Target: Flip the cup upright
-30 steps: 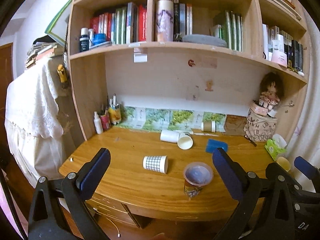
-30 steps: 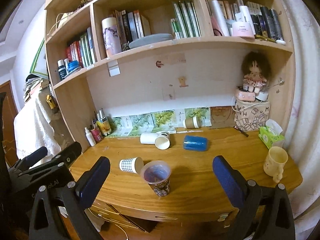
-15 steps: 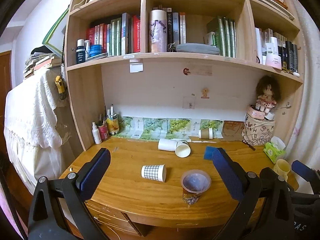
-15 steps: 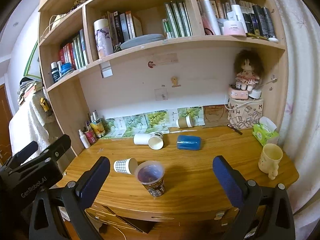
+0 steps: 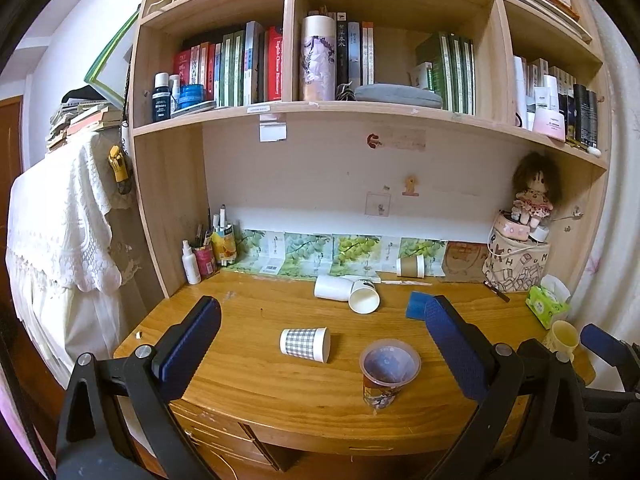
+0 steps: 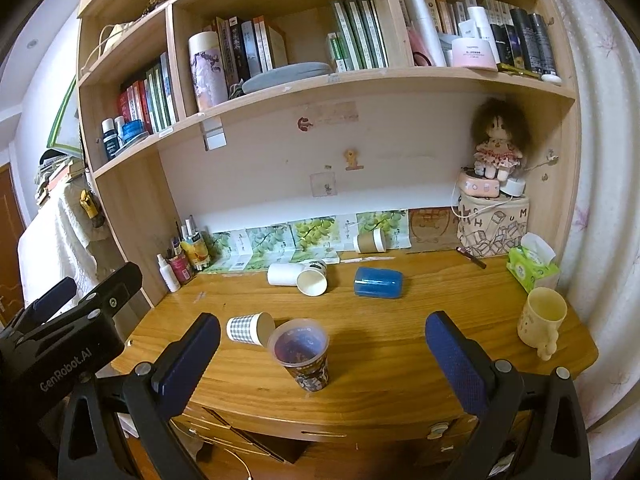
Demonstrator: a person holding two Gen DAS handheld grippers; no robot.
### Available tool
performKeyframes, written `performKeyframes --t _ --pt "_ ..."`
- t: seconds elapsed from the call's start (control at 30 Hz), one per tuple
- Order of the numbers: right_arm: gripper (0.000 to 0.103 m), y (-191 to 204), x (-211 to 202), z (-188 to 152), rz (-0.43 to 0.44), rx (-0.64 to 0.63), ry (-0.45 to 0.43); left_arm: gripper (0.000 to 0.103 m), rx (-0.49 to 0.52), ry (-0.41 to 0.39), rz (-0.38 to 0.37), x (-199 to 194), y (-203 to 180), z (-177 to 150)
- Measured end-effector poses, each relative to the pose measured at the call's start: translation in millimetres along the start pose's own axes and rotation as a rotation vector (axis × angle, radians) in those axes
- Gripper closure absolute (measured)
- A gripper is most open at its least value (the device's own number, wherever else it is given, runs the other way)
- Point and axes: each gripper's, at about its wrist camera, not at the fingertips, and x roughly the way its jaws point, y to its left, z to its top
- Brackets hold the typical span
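Two grippers hang off the bench's front edge, left gripper and right gripper, jaws spread wide and empty. The checked cup lies on its side mid-bench, just beside the upright plastic cup, bare wood around both.

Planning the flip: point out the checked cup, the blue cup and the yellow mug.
checked cup (image 5: 303,343), left wrist view, on its side wall
blue cup (image 6: 378,282), right wrist view, on its side wall
yellow mug (image 6: 541,320), right wrist view, on its outer wall
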Motion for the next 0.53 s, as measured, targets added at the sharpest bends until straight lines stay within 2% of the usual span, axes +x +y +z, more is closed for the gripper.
performKeyframes --t 0.53 --pt "0.000 0.0 2.8 -3.9 0.003 0.006 0.022 0.001 -0.012 0.016 0.013 -0.2 -2.8 -5.6"
